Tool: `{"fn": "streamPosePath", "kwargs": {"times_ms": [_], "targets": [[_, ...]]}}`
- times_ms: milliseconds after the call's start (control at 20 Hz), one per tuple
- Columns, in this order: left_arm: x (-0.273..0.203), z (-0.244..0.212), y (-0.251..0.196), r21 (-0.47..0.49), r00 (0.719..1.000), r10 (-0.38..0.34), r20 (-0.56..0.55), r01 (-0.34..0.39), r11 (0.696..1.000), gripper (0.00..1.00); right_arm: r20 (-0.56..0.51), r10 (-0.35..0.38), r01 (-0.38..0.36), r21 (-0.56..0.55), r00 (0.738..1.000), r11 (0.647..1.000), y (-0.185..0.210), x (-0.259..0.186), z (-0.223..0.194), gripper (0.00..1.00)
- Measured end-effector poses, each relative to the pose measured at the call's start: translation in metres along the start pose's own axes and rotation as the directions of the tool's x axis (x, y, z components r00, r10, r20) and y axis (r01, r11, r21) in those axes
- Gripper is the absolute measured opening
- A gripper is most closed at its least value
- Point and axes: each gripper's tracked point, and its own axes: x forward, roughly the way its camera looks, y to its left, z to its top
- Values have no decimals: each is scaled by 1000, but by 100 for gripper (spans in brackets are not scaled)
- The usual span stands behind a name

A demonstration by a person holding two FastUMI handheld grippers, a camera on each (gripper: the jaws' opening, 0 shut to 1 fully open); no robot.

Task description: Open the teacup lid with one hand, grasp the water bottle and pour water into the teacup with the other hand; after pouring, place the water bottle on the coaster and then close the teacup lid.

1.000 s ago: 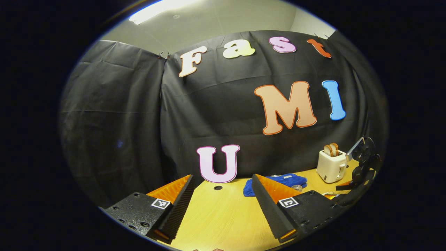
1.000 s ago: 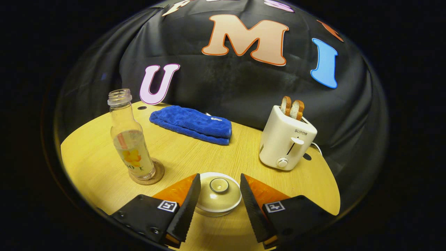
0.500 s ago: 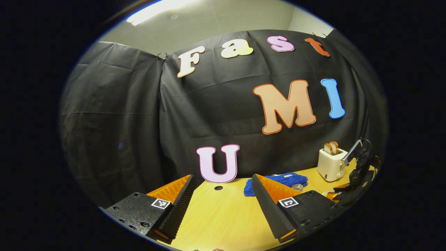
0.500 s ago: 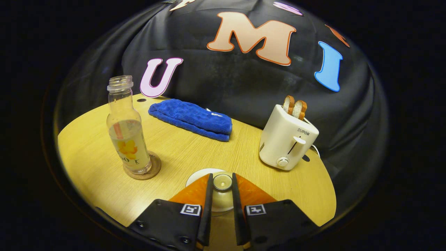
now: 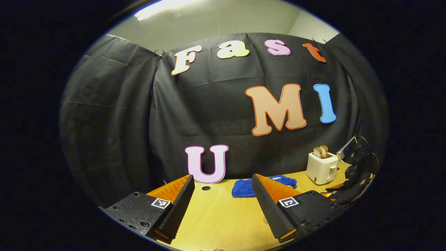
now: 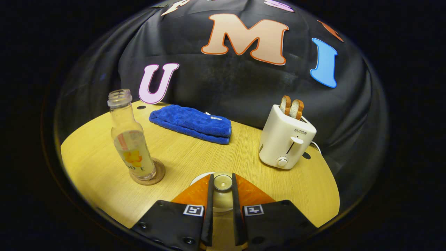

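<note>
My right gripper is shut on the round knob of the pale teacup lid, low in the right gripper view. The cup beneath is hidden by the lid and the fingers. A clear water bottle, uncapped and about half full, stands upright on a round cork coaster to the lid's left. My left gripper hangs open above the wooden table, with nothing between its fingers. The right gripper's dark body shows at the far right of the left gripper view.
A white toaster with two bread slices stands to the right of the lid, also seen as the toaster. A folded blue cloth lies at the back near the booth wall. Small round holes dot the tabletop.
My right gripper's fingers closed on the lid's knob and have stayed shut; its view then shifted back slightly. The left gripper's view swung a little to the right, still open.
</note>
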Motion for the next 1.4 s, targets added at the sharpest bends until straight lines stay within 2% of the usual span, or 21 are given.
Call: {"fn": "streamPosePath", "kwargs": {"times_ms": [50,100,300,350,400,800,1100,1400], "targets": [[3,-6,-5,1,1000,-19,-7,19,1000,100,10,-2,2,3,1000,1000,-3,-3,5,26],[4,-11,-10,2,999,-35,-14,35,999,96,20,-5,5,5,1000,1000,-5,-6,11,27],[13,-27,-31,3,995,-90,-34,90,996,96,65,-37,33,50,997,998,-27,-22,31,27],[15,-31,-40,1,993,-112,-42,112,994,100,69,-47,42,65,996,997,-34,-26,32,27],[17,-34,-48,1,990,-132,-45,132,991,96,70,-61,55,77,996,996,-42,-30,34,28],[24,-59,-116,-39,942,-334,-30,333,942,96,64,-177,169,116,982,979,-95,-74,39,26],[30,-111,-136,-81,915,-394,-91,388,918,97,40,-275,267,137,961,954,-125,-107,35,29],[41,-158,-155,-97,887,-433,-163,422,901,97,2,-316,312,141,949,940,-131,-130,21,27]]}}
